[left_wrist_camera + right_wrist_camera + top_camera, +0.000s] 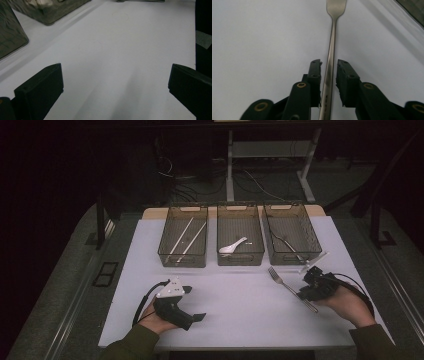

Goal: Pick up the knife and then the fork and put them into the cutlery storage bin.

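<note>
A fork (290,288) lies flat on the white table top (235,315), handle toward the near right and tines toward the far left, just near of the right-hand mesh basket (292,234). The right gripper (306,291) sits over the handle end. In the right gripper view its two black jaws stand a little apart on either side of the steel handle (329,75), with a visible gap on the right side, so the pads do not look to be pressing it and the fork appears to rest on the table rather than in a grip.

The left gripper (198,317) rests at the near left of the table top, jaws wide apart and nothing between them (its own view looks across bare table toward the baskets).

Judged from how things lie, the sorting is well along: the left basket (183,236) holds a pair of pale chopsticks (187,237), the middle basket (240,235) holds a white spoon (233,246), and the right-hand mesh basket already has metal cutlery (286,243) in it. The fork on the table looks like the last loose piece, and what seems left is to take it up and set it in the right basket.

Little stands in the way. The basket's near wall rises between fork and destination, so the piece would have to be lifted over it, and a thin flat handle lying on the table may be awkward to pinch.
</note>
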Available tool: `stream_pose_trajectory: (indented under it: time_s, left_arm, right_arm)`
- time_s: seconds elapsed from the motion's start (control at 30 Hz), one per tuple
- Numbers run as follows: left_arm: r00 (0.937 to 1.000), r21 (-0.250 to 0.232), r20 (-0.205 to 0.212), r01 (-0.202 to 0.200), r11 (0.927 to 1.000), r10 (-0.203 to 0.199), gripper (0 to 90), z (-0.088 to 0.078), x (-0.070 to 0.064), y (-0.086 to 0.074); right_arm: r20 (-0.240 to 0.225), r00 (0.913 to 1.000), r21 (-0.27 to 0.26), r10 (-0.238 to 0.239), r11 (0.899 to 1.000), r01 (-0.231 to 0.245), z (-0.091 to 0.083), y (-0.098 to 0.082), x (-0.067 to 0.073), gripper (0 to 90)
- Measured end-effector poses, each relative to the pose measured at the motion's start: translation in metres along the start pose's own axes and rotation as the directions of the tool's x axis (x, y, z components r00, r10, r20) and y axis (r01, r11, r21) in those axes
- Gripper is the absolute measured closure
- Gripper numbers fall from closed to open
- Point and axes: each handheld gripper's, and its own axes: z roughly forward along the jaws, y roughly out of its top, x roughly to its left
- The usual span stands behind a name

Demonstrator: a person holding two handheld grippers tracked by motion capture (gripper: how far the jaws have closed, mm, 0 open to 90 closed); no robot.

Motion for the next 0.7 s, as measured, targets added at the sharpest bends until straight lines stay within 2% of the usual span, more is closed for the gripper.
stream_pose_trajectory:
  time_s: [0.27,0.43,0.7]
  left_arm:
    - [1.0000,-0.002,0.001,0.000,1.0000,0.000,0.0,-0.001,0.001,-0.001]
    - [1.0000,-0.001,0.002,0.000,1.0000,0.000,0.0,0.000,0.001,0.000]
    - [1.0000,0.000,0.002,0.000,1.0000,0.000,0.0,0.000,0.001,0.000]
  right_arm:
    - [-0.001,0.9998,0.077,-0.017,0.997,0.018,0.017,0.033,-0.005,71.8]
    - [-0.010,0.9997,0.111,-0.024,0.993,0.025,0.025,0.041,-0.007,72.7]
    - [0.004,0.9986,0.157,-0.052,0.986,0.051,0.034,0.047,-0.006,79.5]
